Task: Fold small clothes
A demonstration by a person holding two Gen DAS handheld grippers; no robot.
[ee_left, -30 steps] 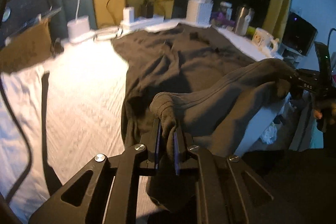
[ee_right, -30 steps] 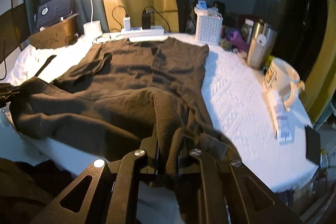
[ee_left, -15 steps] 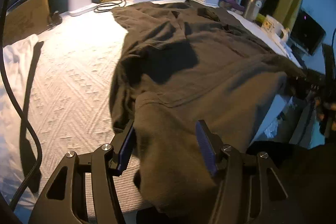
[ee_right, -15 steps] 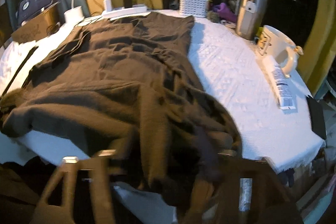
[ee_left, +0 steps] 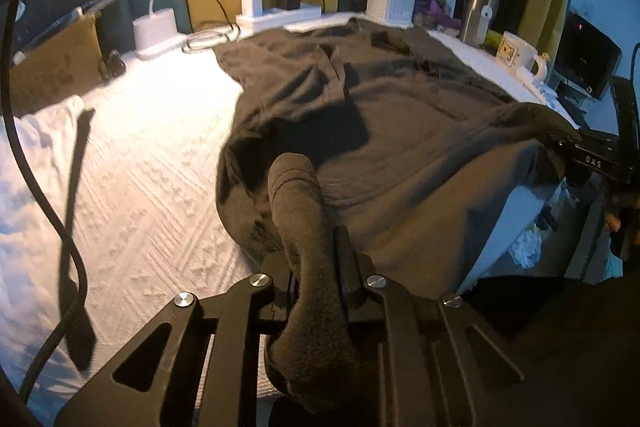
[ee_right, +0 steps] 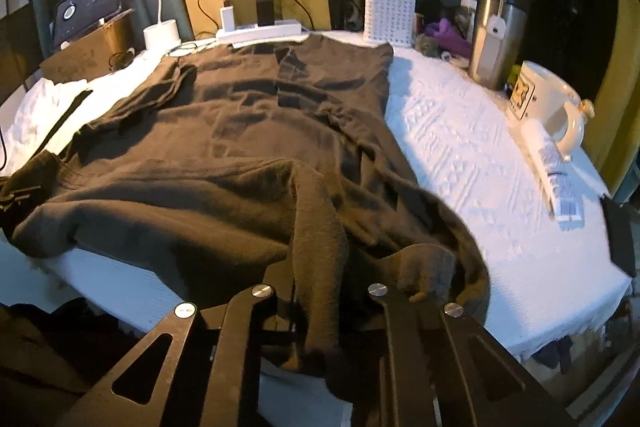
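Fabric fills both views: a dark brown garment (ee_right: 256, 131) lies spread over the white textured cloth of the tabletop (ee_right: 472, 163), its far edge toward 12 o'clock near the white power strip (ee_right: 260, 31) and its near hem hanging off the tabletop's edge at 6 o'clock. The left gripper (ee_left: 316, 267) is closing, its fingers (ee_left: 345, 259) pinched on a bunched fold of the near hem that stands up between them. The right gripper (ee_right: 320, 291) is closing too, with a ridge of the same hem running down between its fingers; from the left wrist view it shows at 3 o'clock, gripping the garment's other near corner. A lit desk lamp (ee_right: 160, 27) stands at 11 o'clock, a white lattice basket (ee_right: 388, 15) at 12 o'clock, and a steel tumbler (ee_right: 492, 39) and a white mug (ee_right: 548, 103) toward 2 o'clock. A white tube (ee_right: 554, 171) lies just beside the mug at 3 o'clock.
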